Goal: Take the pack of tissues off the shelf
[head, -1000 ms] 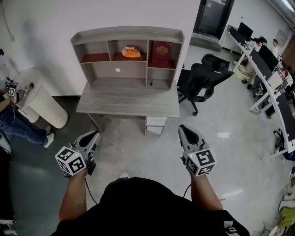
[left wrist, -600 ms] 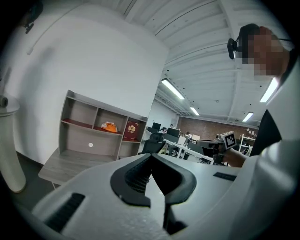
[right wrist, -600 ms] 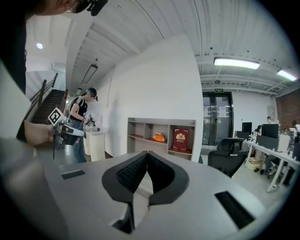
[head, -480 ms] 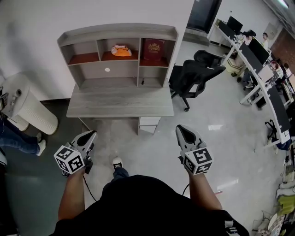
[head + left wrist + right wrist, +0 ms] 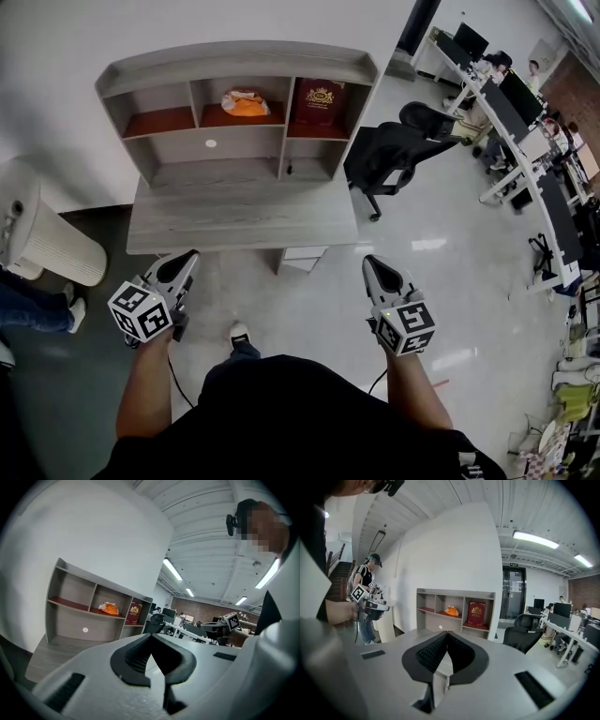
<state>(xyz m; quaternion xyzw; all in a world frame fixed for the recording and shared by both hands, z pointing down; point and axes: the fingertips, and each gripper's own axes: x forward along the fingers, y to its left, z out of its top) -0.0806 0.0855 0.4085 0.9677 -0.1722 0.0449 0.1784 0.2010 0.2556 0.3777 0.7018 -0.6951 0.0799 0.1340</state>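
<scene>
Both grippers low, in front of desk (image 5: 234, 217), not over it. L gripper (image 5: 181, 265): jaws pressed together, nothing btwn. R gripper (image 5: 377, 269): jaws together too, empty. Orange pack of tissues (image 5: 246, 103) lies in shelf (image 5: 234, 60) top-middle compartment. Red book (image 5: 319, 101) stands upright in next compartment to its right.

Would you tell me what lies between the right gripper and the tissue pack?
Head view: floor, then the bare desk top, lie between the right gripper and the tissue pack on its shelf.
</scene>
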